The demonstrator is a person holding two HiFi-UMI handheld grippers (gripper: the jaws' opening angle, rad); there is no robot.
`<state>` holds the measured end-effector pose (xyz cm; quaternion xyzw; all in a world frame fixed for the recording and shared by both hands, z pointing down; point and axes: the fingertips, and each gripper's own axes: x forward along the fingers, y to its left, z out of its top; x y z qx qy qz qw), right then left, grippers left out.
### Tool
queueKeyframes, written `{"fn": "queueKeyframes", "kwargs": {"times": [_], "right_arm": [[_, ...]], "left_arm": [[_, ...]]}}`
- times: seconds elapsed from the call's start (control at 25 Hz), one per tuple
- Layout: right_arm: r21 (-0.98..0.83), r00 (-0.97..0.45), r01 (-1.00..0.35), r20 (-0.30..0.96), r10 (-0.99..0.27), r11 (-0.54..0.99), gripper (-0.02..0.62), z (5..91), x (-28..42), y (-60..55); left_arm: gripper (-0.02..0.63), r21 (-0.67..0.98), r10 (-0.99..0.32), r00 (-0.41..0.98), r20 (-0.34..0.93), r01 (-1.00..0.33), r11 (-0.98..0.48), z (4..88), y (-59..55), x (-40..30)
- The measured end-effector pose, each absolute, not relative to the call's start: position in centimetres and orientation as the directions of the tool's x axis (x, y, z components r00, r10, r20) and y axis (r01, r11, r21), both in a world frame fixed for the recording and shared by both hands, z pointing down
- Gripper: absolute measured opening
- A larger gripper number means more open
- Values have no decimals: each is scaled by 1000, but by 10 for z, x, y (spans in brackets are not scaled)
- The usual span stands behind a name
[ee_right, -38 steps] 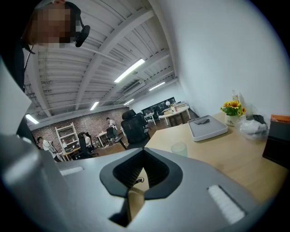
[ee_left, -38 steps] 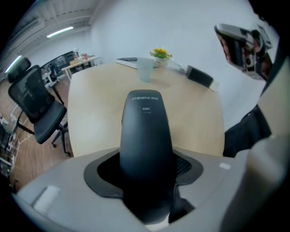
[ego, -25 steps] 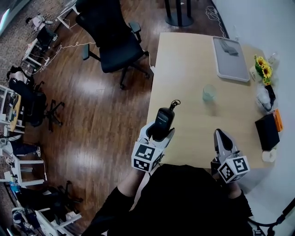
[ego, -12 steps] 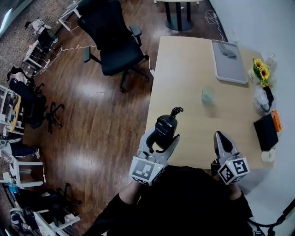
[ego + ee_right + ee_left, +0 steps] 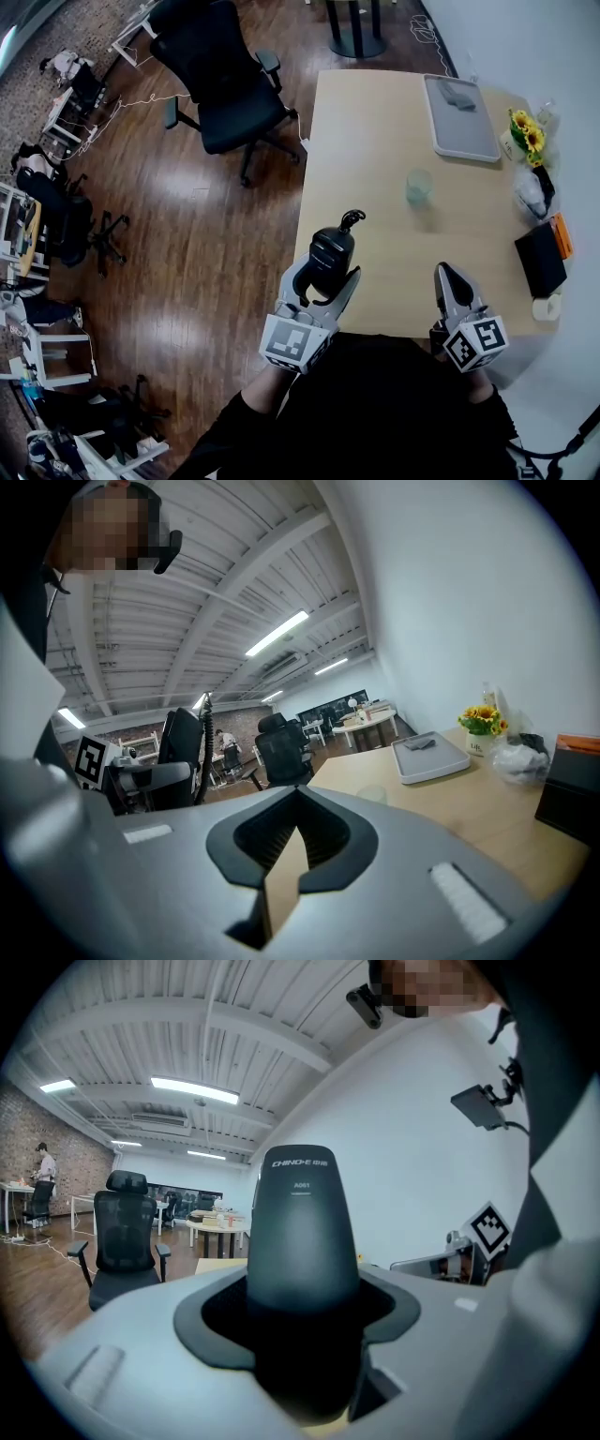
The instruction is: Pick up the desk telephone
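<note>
Telephone handset (image 5: 330, 251) sits clamped between the jaws of the left gripper (image 5: 324, 274). Over the last second it has eased slightly back toward the person without slipping in that pinch, and its coiled cord (image 5: 352, 218) curls out beyond the jaw tips. It appears to be held clear of the table (image 5: 375, 141), so the pick-up looks as good as made. The right gripper (image 5: 446, 279) has barely stirred, its jaws closed on nothing. Print on the handset reads "CHINO-E" above "A051".
</note>
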<state>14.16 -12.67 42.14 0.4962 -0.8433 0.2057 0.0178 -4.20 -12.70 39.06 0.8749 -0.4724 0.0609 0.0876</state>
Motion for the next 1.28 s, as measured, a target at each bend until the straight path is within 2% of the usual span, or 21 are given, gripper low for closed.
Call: {"fn": "queueKeyframes", "kwargs": {"times": [0.36,1.28], "right_arm": [[-331,-517,-839,236,-823,432,2,421,140,-127],[-313,-499,-850,222,-838,423,2,414,136,-136]], "left_arm": [[262,96,-827,543,149,-840,-534,381,-129,-39],[262,107,-809,540,232,-841,-531,381,-141,-46]]}}
